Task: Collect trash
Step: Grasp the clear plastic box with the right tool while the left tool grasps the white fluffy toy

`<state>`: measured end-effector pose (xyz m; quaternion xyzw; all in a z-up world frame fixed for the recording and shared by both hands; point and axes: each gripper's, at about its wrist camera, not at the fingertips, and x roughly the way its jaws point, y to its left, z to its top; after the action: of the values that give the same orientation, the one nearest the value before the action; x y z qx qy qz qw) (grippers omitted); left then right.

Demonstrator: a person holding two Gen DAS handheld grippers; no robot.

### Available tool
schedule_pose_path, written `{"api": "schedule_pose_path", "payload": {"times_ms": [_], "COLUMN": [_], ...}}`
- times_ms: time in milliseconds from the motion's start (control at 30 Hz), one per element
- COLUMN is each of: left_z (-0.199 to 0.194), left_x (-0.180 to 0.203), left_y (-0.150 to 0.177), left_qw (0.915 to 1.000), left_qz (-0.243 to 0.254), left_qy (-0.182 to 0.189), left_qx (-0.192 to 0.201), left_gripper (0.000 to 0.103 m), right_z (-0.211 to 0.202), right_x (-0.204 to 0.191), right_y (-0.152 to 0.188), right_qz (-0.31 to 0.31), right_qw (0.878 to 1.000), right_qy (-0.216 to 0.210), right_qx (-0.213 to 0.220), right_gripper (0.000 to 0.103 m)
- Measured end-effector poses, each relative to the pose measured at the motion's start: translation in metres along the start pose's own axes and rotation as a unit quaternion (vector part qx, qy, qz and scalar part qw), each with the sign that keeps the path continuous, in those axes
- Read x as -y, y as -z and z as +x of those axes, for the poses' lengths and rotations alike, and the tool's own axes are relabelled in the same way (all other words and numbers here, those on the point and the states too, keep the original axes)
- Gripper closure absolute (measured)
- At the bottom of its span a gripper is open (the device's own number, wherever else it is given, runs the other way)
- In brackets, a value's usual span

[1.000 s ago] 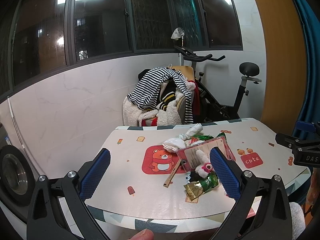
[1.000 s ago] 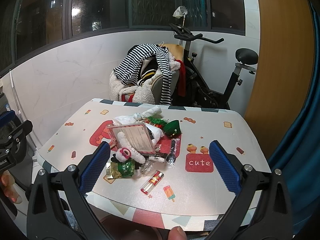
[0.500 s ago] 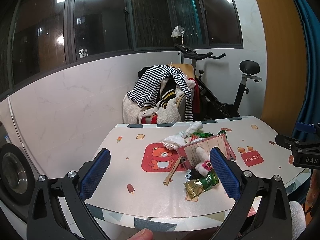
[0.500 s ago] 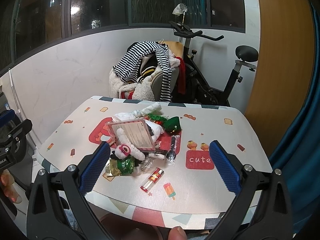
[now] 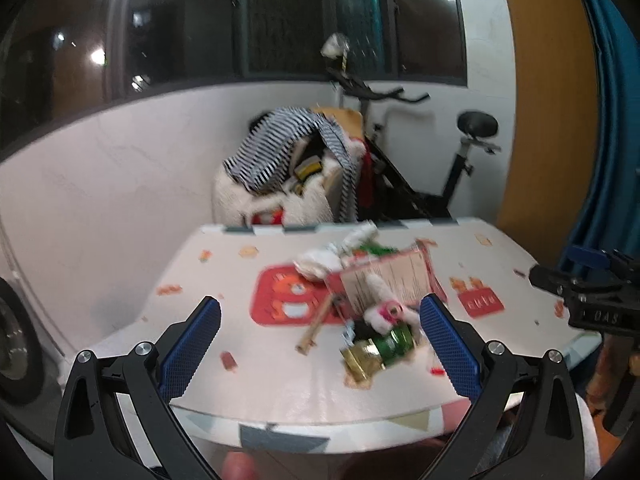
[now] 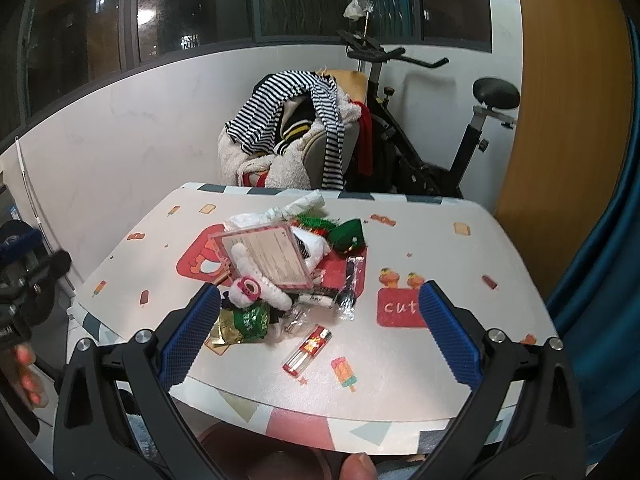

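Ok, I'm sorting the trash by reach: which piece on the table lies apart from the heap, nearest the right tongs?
The small red-and-clear tube. It lies alone on the table, in front of the heap, while the green-and-gold wrapper touches the pile.

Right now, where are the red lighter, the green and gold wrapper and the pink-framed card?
red lighter (image 6: 307, 350), right wrist view, mid-body.
green and gold wrapper (image 6: 244, 323), right wrist view, green part.
pink-framed card (image 6: 272, 254), right wrist view, printed face.

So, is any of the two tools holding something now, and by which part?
Nothing is held. The left tool and the right tool are both open, short of the trash pile.
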<state>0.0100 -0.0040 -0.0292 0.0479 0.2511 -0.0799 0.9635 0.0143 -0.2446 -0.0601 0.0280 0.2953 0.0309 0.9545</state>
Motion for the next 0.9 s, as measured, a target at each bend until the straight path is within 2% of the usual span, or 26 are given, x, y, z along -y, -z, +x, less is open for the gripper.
{"api": "schedule_pose_path", "payload": {"times_ms": [233,367,433,567,733,767,833,900], "left_z": [0.028,0.043,0.051,0.061,0.072,0.075,0.081,0.087], "left_x": [-0.008,-0.021,-0.028,-0.035,-0.046,-0.050,-0.054,-0.057], "left_y": [0.027,0.042,0.049,0.057,0.059,0.059,0.059,0.060], "left_qw": [0.9987,0.9969,0.9963,0.9952,0.9937,0.9931,0.9920,0.9917], "left_qz": [0.013,0.014,0.004,-0.005,-0.039,-0.050,-0.061,-0.068], "left_qy": [-0.033,-0.053,-0.046,-0.057,-0.068,-0.067,-0.067,-0.062], "left_qx": [-0.036,-0.056,-0.073,-0.080,-0.080,-0.083,-0.087,-0.090], "left_gripper": [0.006,0.006,0.006,0.006,0.006,0.006,0.007,0.017], "right_z": [0.029,0.048,0.058,0.071,0.099,0.107,0.120,0.137], "right_x": [0.002,-0.003,-0.006,-0.012,-0.016,-0.016,-0.020,-0.026], "right_y": [0.021,0.031,0.036,0.034,0.017,0.012,0.004,-0.006], "right_qz": [0.012,-0.003,-0.006,-0.024,-0.050,-0.055,-0.066,-0.079], "right_qw": [0.999,0.997,0.996,0.997,0.996,0.995,0.994,0.992], "right_qy": [-0.019,-0.025,-0.029,-0.012,-0.034,-0.044,-0.064,-0.082], "right_qx": [-0.041,-0.074,-0.087,-0.078,-0.070,-0.068,-0.062,-0.059], "right_gripper": [0.006,0.006,0.006,0.006,0.006,0.007,0.019,0.028]}}
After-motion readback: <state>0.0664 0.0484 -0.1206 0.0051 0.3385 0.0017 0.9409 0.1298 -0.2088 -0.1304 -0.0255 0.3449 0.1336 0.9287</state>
